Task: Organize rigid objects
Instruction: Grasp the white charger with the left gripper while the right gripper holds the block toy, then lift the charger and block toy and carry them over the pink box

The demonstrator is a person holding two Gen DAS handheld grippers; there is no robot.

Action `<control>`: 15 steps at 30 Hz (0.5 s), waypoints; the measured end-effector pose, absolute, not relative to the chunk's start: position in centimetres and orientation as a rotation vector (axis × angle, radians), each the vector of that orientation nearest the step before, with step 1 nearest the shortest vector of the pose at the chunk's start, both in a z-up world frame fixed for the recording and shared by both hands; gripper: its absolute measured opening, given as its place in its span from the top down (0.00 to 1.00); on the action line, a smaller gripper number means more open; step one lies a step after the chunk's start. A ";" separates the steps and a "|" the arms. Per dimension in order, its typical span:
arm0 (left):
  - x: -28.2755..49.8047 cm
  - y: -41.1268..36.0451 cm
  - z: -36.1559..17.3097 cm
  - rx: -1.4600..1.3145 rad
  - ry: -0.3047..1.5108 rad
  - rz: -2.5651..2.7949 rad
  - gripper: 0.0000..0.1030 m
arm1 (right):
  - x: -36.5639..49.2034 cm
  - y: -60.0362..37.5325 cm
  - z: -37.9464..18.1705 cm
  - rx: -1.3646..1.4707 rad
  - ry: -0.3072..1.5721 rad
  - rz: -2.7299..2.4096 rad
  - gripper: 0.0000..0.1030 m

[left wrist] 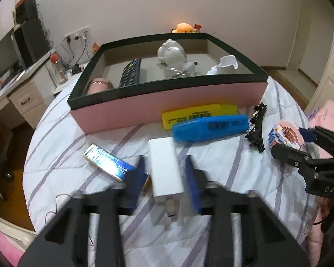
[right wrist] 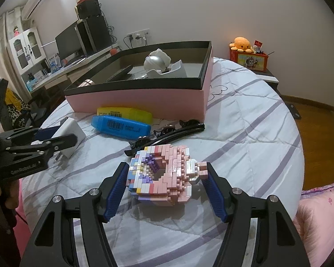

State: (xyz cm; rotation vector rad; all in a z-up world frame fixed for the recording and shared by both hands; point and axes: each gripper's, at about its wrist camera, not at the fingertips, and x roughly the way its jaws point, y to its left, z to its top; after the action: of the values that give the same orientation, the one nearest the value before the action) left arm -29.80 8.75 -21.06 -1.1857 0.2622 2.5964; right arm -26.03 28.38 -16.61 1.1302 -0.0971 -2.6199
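Observation:
A pink box with a black rim (left wrist: pixel 167 104) (right wrist: pixel 144 102) stands on the striped quilt and holds a remote (left wrist: pixel 131 73), a white figurine (left wrist: pixel 171 53) and a pink tube (left wrist: pixel 98 85). My left gripper (left wrist: pixel 165 173) is open, its blue pads on either side of a white charger (left wrist: pixel 164 171) (right wrist: pixel 70 133), with gaps. My right gripper (right wrist: pixel 165 178) (left wrist: pixel 300 142) is open around a pink brick model (right wrist: pixel 164 175) (left wrist: pixel 285 134), pads close to its sides.
In front of the box lie a yellow marker (left wrist: pixel 200 113) (right wrist: pixel 127 113), a blue marker (left wrist: pixel 211 126) (right wrist: pixel 120 126), a black hair clip (left wrist: pixel 256 126) (right wrist: pixel 167 135) and a shiny blue packet (left wrist: pixel 109 162). A desk with a monitor (right wrist: pixel 66 42) stands at the left.

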 end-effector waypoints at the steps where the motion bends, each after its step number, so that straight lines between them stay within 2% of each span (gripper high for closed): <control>1: -29.8 8.8 -21.1 -1.184 0.267 2.587 0.78 | -26.1 28.5 -16.7 1.132 -0.099 -2.620 0.34; 15: -28.1 6.7 -19.4 -1.126 0.133 2.558 0.78 | -25.1 27.8 -13.9 0.988 -0.111 -2.659 0.34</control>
State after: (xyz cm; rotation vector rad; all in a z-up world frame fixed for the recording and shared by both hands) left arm -28.13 6.74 -19.37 -1.1265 0.1329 2.5580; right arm -25.08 27.83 -13.92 0.9885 -0.1108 -2.6590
